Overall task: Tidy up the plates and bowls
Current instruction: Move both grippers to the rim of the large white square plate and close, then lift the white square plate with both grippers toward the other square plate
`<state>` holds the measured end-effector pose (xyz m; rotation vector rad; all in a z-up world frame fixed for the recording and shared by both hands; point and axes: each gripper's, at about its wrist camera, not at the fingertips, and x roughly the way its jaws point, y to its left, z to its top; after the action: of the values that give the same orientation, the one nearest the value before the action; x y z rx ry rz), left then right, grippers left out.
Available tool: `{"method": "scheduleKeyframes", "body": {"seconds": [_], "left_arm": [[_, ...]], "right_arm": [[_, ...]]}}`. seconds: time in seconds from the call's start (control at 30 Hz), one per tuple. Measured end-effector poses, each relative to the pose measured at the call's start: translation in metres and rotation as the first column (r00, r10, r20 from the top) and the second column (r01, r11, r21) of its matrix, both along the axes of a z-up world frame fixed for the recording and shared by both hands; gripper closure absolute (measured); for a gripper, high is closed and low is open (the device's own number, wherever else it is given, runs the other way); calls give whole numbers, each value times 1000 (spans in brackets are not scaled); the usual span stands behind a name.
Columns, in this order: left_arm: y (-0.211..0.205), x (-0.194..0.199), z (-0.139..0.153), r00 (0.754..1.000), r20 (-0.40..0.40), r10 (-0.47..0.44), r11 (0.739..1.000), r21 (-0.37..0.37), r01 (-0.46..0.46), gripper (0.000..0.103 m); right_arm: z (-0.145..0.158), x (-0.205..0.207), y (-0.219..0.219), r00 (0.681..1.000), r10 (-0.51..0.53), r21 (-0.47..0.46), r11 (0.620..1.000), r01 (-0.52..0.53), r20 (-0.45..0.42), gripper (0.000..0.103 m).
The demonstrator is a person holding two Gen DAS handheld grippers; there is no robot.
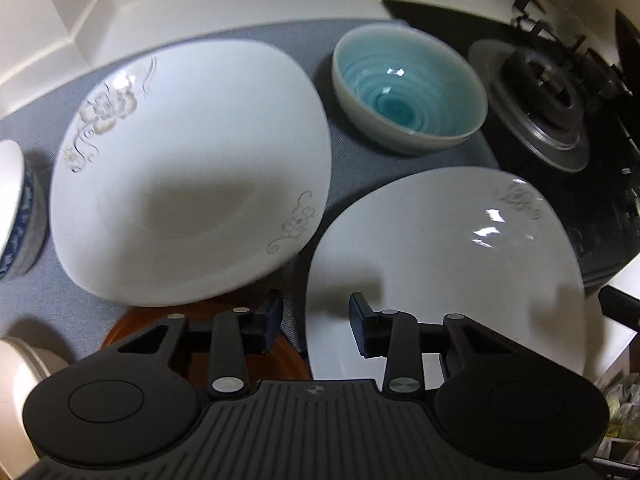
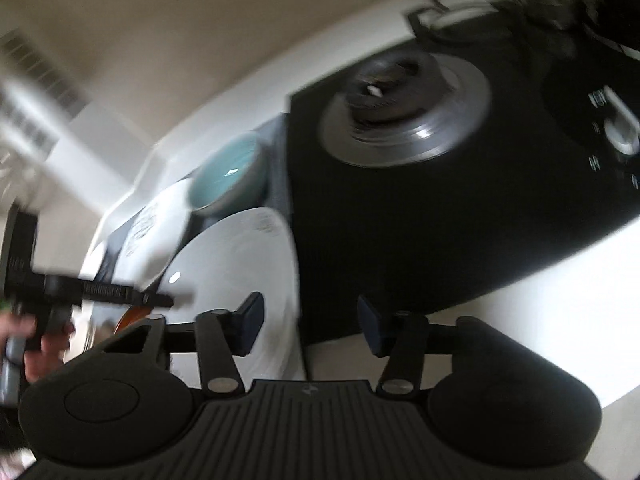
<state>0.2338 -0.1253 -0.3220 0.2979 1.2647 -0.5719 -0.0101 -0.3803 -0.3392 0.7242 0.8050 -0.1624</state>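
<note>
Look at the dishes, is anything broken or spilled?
Nothing looks broken or spilled. One oddity: the white plate nearest the stove seems to lap over the stove's black edge instead of lying wholly on the grey mat.

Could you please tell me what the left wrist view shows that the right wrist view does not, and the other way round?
Only the left wrist view shows the blue-patterned bowl at the left edge, the brown plate under the left gripper, and that gripper's open jaws, nothing between them.

Only the right wrist view shows the stove knob, the person's hand holding the other gripper, and the right gripper, open.

Both show the teal bowl, the two white flowered plates and the stove burner.
</note>
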Motion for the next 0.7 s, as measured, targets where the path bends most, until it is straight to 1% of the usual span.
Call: {"method": "scheduleKeyframes", "body": {"seconds": [0.07, 0.1, 0.17, 0.23, 0.27, 0.33, 0.37, 0.43, 0.53, 0.57, 0.6, 0.67, 0.7], "left_arm": [[1, 4, -5, 998, -61, -4, 999, -45, 1, 67], [0, 4, -6, 998, -68, -8, 999, -48, 5, 66], [-1, 3, -6, 998, -58, -26, 999, -43, 24, 65], [0, 5, -6, 997, -59, -50, 998, -48, 47, 66], [2, 7, -7, 996, -67, -51, 997, -56, 47, 68], [8, 10, -6, 995, -93, -39, 997, -72, 32, 71], [9, 10, -6, 994, -108, -33, 997, -74, 25, 72], [9, 6, -7, 990, -128, -54, 997, -54, 48, 72], [9, 1, -7, 986, -138, -91, 995, -43, 86, 70], [9, 0, -8, 984, -142, -107, 994, -45, 102, 68], [9, 0, -10, 981, -157, -117, 993, -49, 111, 64], [6, -2, -11, 977, -157, -143, 989, -56, 136, 58], [2, -4, -11, 975, -146, -166, 986, -38, 162, 57]], "right_arm": [[-5, 2, 3, 1000, -3, 0, 1000, 3, -15, 49], [-8, 3, 5, 1000, 0, 8, 1000, 0, -20, 49], [-14, 2, 8, 999, 15, 25, 1000, -14, -29, 49], [-20, -3, 12, 999, 25, 49, 999, -24, -32, 49], [-23, -2, 14, 999, 25, 60, 998, -23, -36, 51], [-29, 0, 18, 999, 29, 86, 996, -26, -39, 60], [-31, 1, 20, 999, 36, 93, 995, -32, -37, 60], [-32, 9, 26, 994, 103, 80, 992, -100, -30, 66], [-27, 10, 33, 982, 189, 28, 982, -189, -24, 65], [-25, 10, 32, 978, 208, 20, 978, -208, -19, 66], [-24, 10, 31, 976, 217, 27, 976, -217, -6, 66], [-23, 11, 29, 973, 233, 43, 972, -233, 10, 66], [-23, 11, 30, 972, 236, 37, 971, -236, 13, 65]]}}
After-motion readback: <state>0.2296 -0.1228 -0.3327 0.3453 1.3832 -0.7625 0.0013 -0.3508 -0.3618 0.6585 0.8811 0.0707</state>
